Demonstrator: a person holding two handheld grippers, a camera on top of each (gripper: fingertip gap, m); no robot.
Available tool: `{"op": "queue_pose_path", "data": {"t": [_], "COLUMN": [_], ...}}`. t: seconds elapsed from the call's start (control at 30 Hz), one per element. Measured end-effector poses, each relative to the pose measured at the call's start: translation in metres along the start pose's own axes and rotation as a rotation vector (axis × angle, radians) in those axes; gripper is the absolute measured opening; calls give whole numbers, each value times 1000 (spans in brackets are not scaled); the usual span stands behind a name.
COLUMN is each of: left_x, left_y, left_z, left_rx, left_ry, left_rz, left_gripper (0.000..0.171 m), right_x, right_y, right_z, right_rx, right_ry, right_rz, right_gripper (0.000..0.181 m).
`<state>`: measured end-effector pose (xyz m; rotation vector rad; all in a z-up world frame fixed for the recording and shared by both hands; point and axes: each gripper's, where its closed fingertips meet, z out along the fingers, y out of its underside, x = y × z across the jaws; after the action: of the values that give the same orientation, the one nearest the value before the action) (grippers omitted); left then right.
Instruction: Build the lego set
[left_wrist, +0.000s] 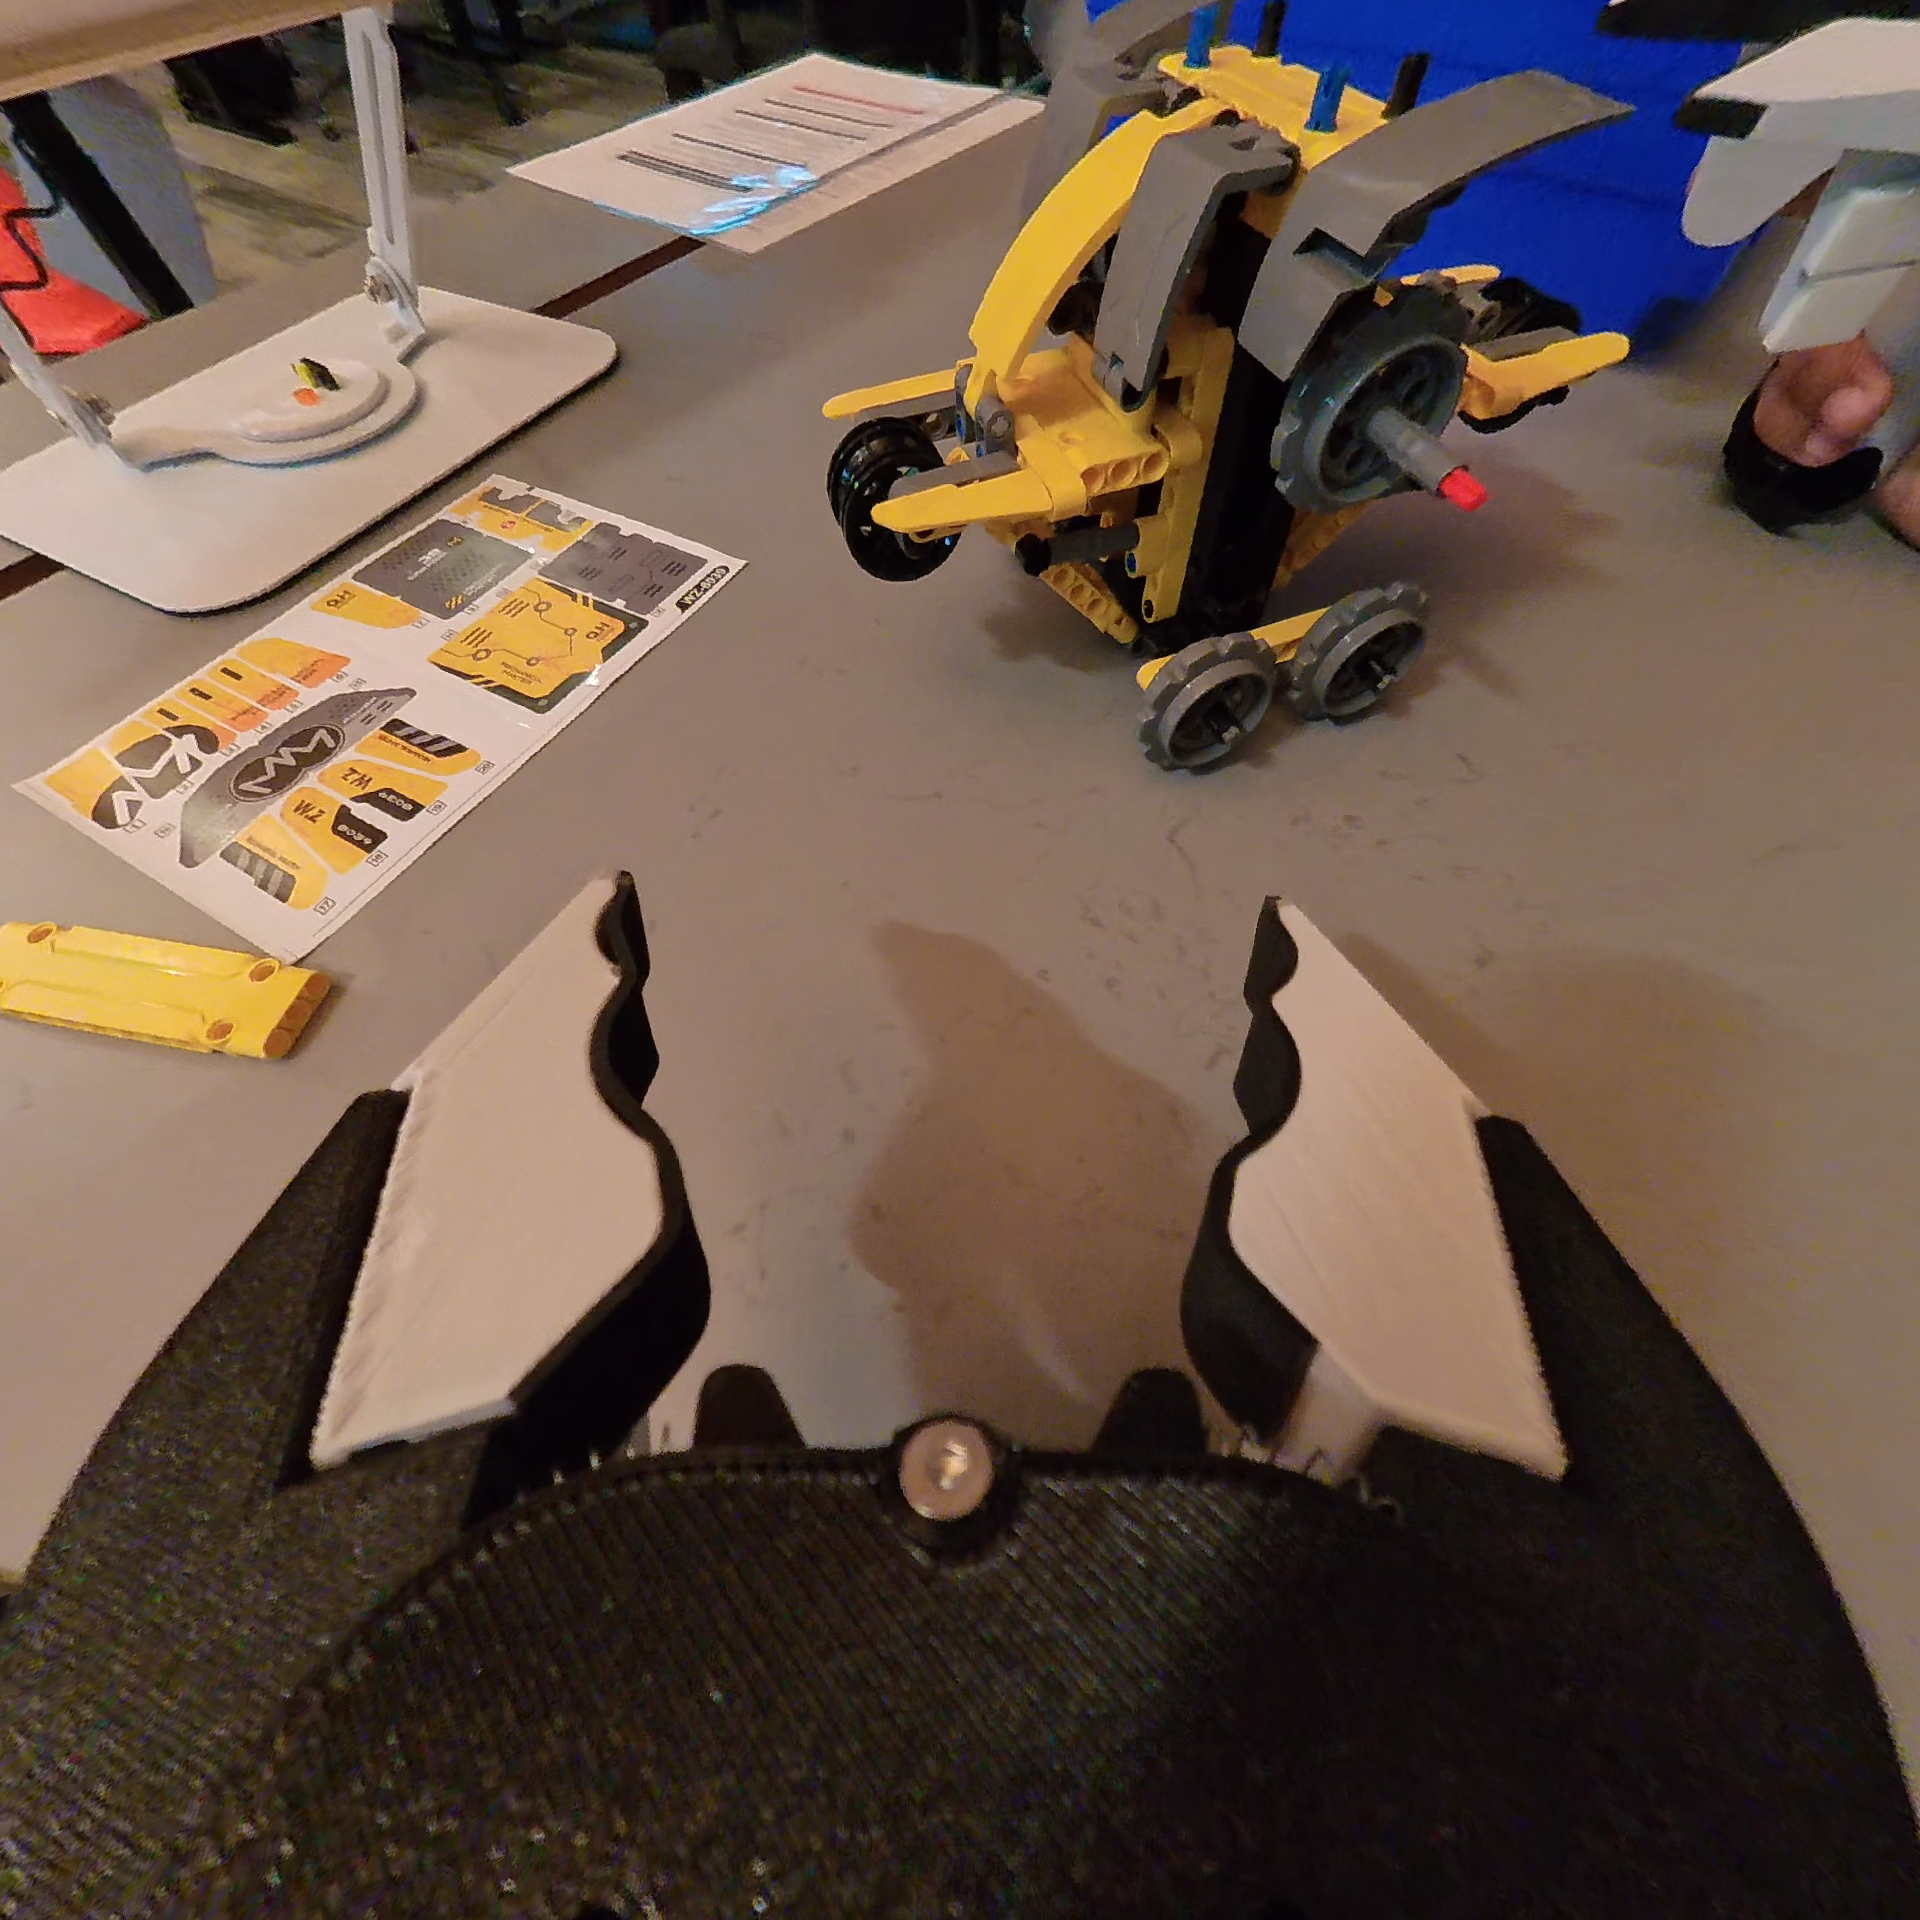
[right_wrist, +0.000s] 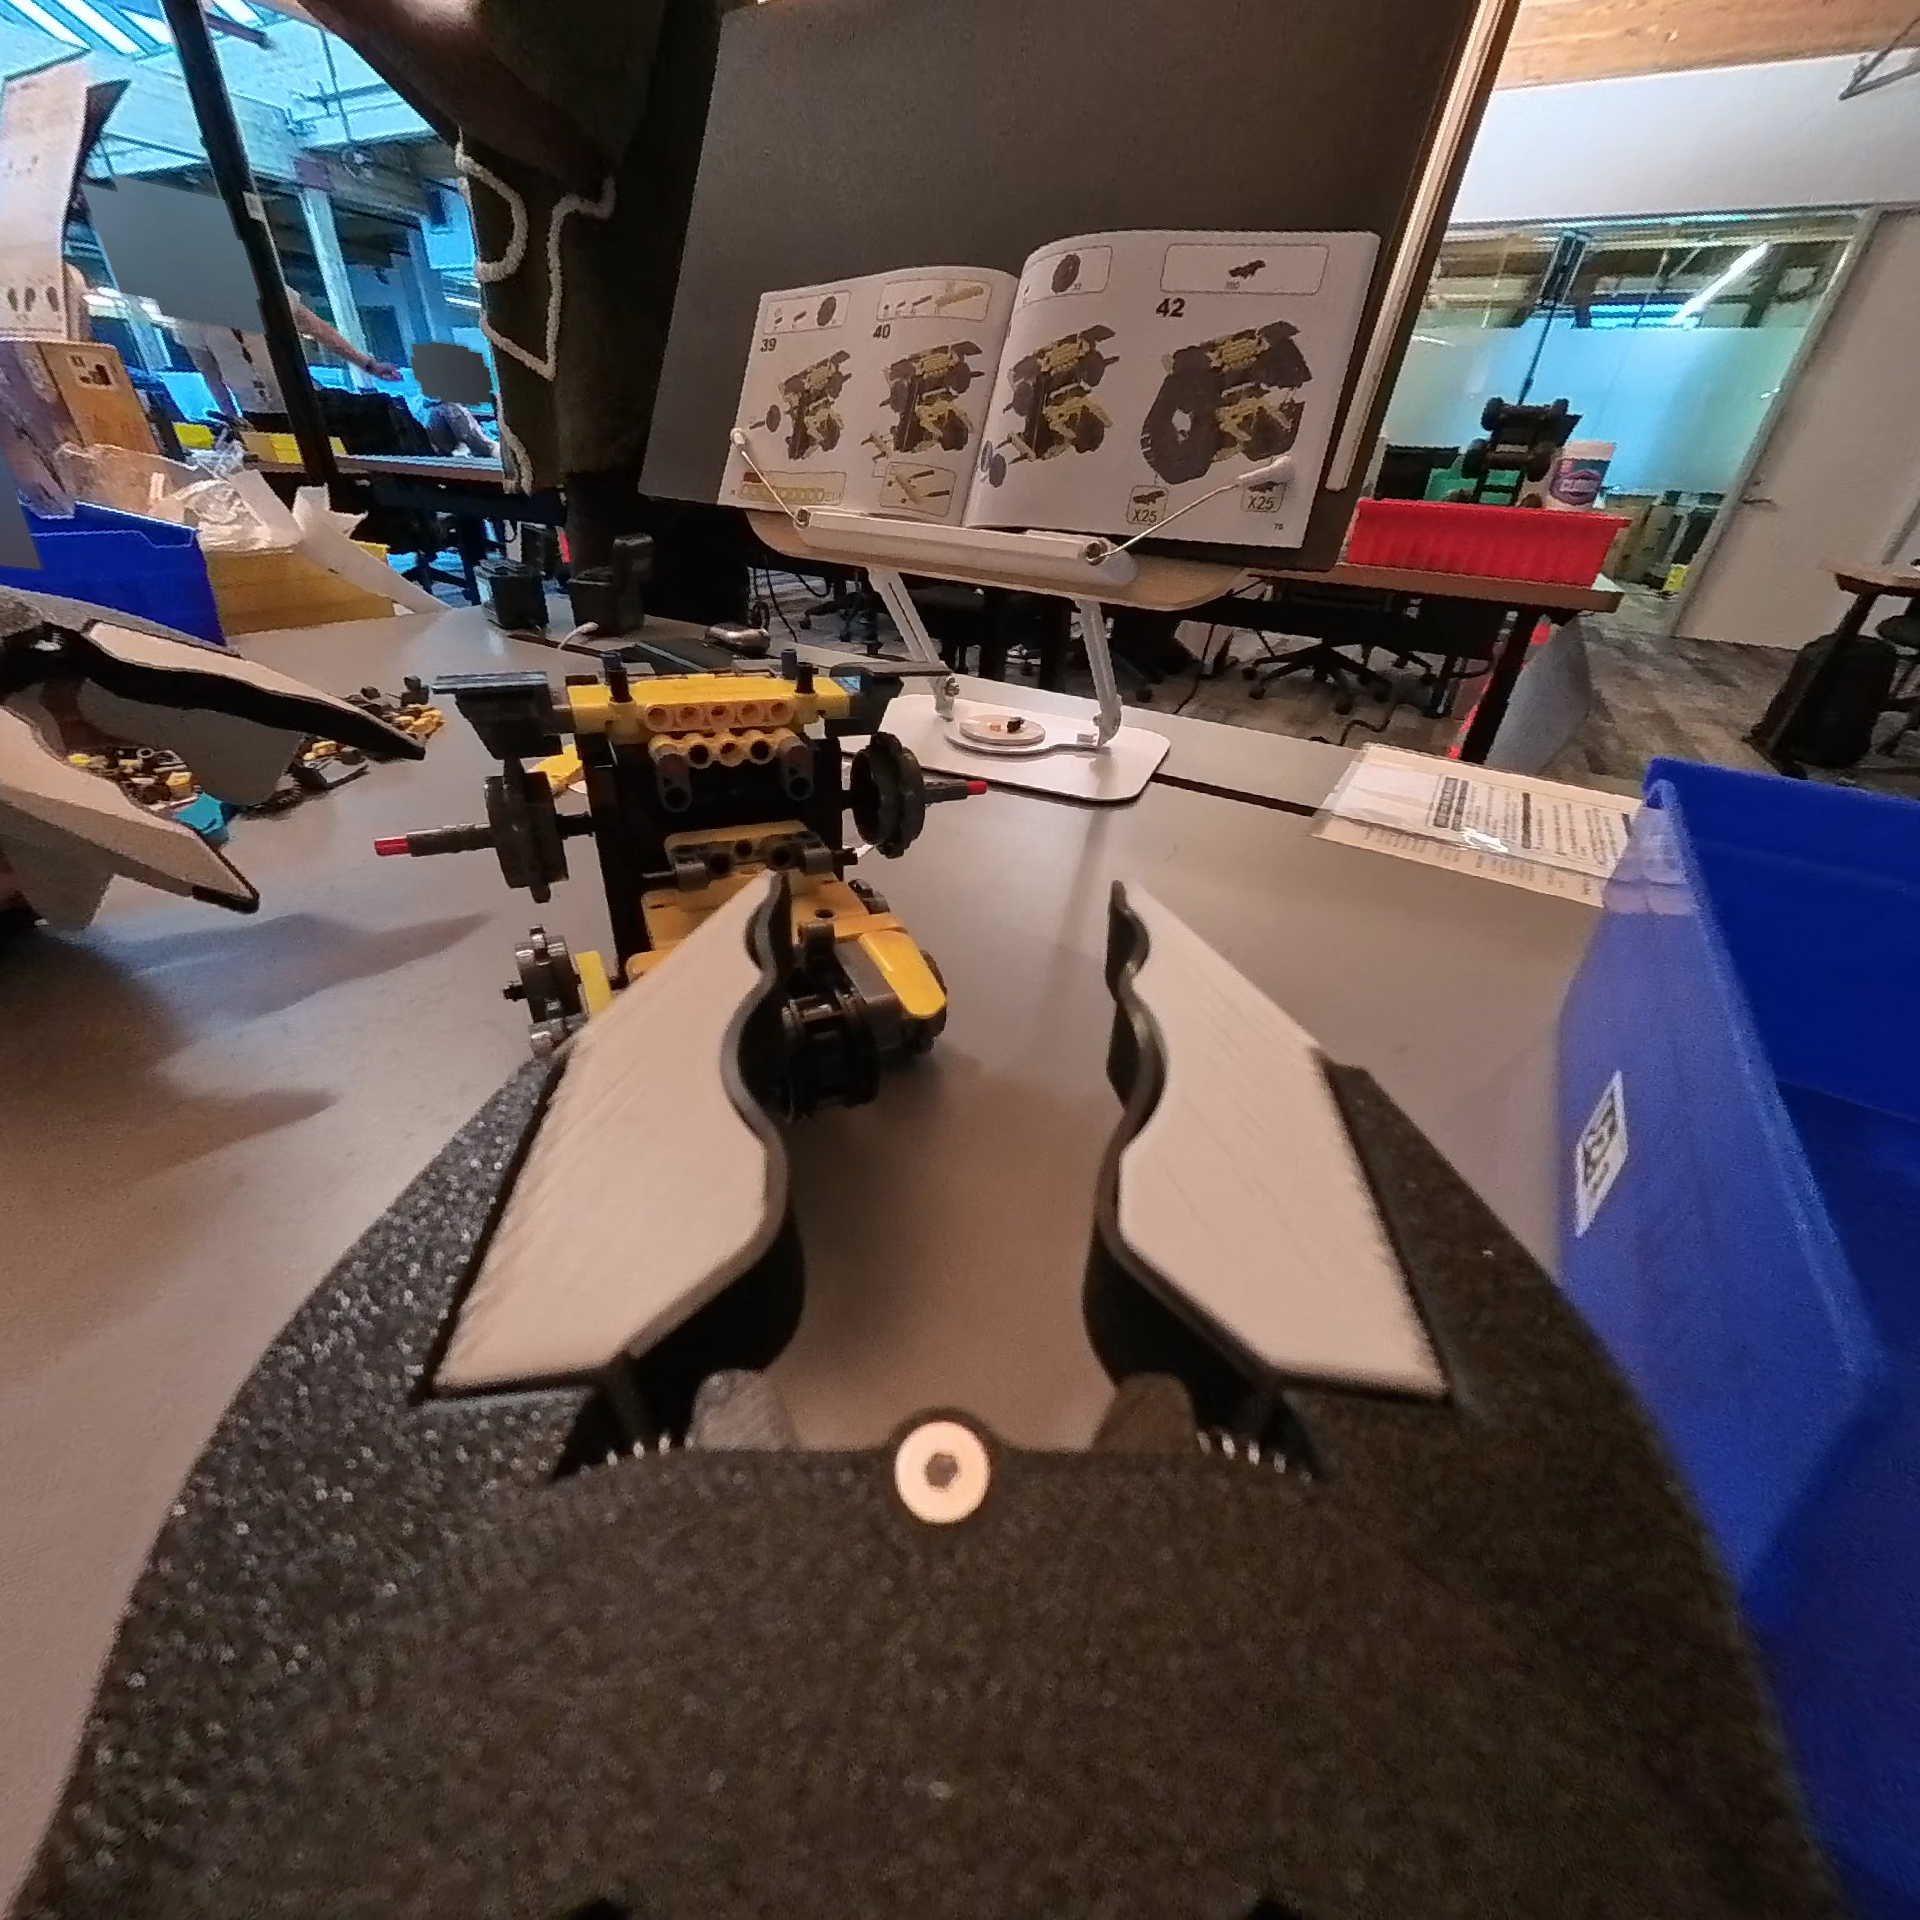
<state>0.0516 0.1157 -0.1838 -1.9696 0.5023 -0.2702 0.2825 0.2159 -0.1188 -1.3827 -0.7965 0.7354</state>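
Note:
A yellow, grey and black brick-built vehicle model stands tipped up on the grey table, resting on two grey gear wheels. My left gripper is open and empty, hovering over bare table short of the model. My right gripper is open and empty; its left finger overlaps the model's lower yellow part, and I cannot tell whether it touches. The model shows in the right wrist view, with red-tipped axles on both sides. The right gripper shows at the upper right of the left wrist view, the left gripper at the left of the right wrist view.
A sticker sheet and a loose yellow panel lie at left. A white book stand holds an open instruction booklet. A blue bin is at right. A laminated sheet lies at the back. Loose small parts lie far left.

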Motion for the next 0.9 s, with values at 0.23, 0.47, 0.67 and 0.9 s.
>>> {"op": "queue_pose_path", "data": {"t": [0.23, 0.47, 0.67, 0.9], "left_x": [1, 2, 0, -21], "left_y": [3, 4, -4, -45], "left_z": [2, 4, -4, -44], "left_rx": [-22, -36, 32, 320], "left_ry": [-5, -11, 19, -15], "left_rz": [13, 27, -21, -99], "left_gripper": [110, 110, 107, 78], "right_x": [-15, -16, -12, -12], "right_y": [3, 2, 0, 0], "right_z": [4, 3, 1, 2], "right_rx": [-22, -17, 1, -6], "right_ry": [-26, -20, -16, -19], "right_rz": [-100, -117, -78, -74], "right_gripper": [67, 66, 66, 66]}}
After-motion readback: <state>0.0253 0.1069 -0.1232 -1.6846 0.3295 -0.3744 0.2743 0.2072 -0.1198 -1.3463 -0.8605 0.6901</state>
